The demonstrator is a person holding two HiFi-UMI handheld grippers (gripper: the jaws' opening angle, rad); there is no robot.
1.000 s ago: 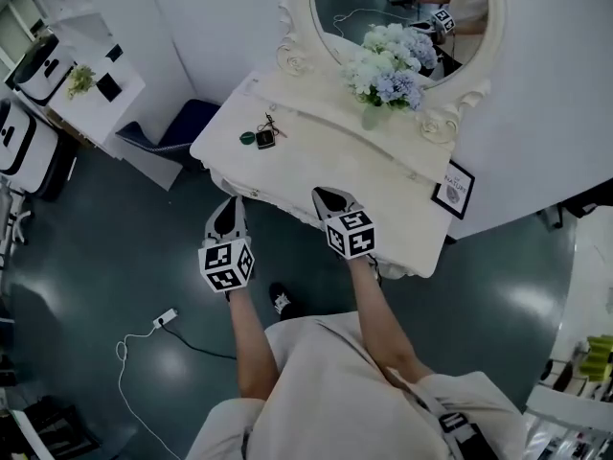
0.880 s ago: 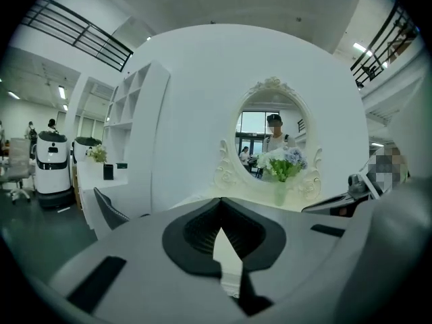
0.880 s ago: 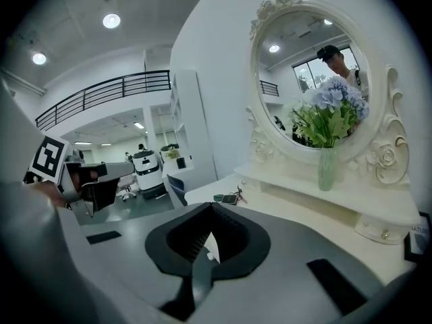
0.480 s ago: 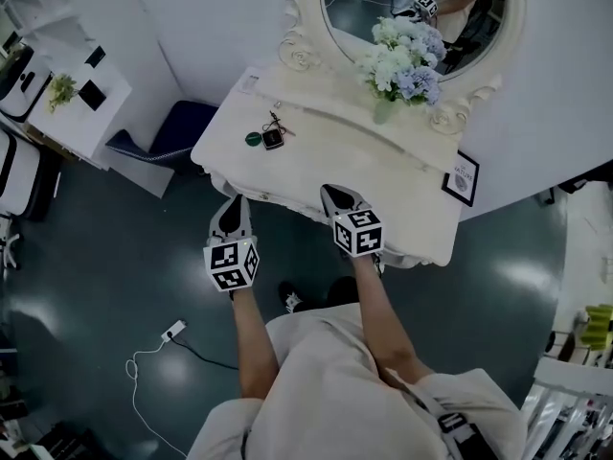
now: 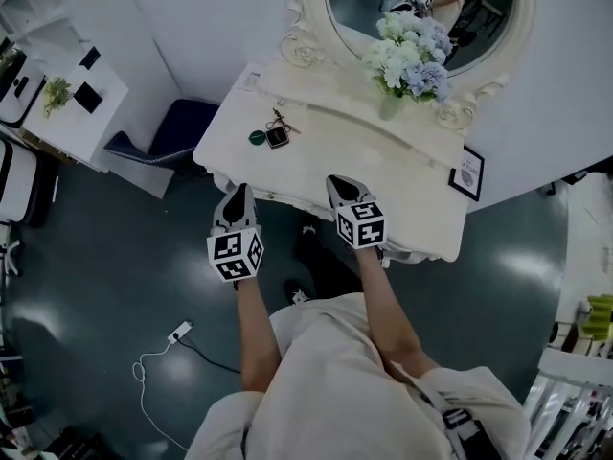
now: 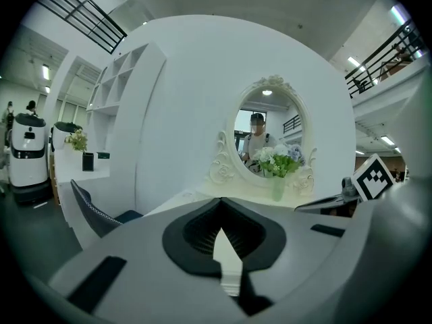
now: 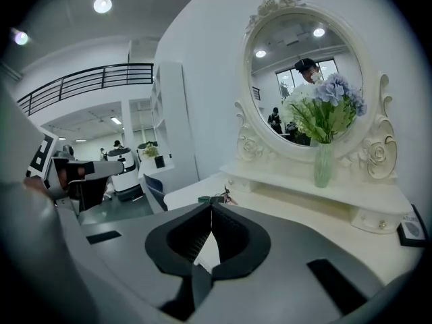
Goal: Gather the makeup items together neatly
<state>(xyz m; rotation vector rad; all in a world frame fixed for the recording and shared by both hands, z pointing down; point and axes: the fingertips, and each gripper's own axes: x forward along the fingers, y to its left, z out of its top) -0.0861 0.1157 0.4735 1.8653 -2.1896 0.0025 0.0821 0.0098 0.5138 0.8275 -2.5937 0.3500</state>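
While both hands hover at the vanity table [image 5: 369, 161], left gripper [image 5: 238, 195]: jaws pressed together with nothing in them, tip right at the table's front edge, body out over the dark floor [image 5: 115, 247]
Right gripper [image 5: 338, 184]: same deal, clamped together on nothing, tip poking over the table's front edge, closer to the table's middle
Makeup items [image 5: 268, 134]: tiny cluster on the left part of the tabletop, clear of both grippers
Green round piece [image 5: 257, 138]: just beside a dark square compact [image 5: 278, 138]; the thin bits behind them are too small to tell
Mirror [image 5: 431, 8]: big oval in a carved frame at the table's back
Flowers [image 5: 410, 51]: white and blue bunch in a pale vase [image 5: 390, 106] on the table's raised back ledge, right in front of the mirror
Framed card [image 5: 466, 172]: at the table's right end
Blue chair [image 5: 168, 132]: on the floor off the table's left end
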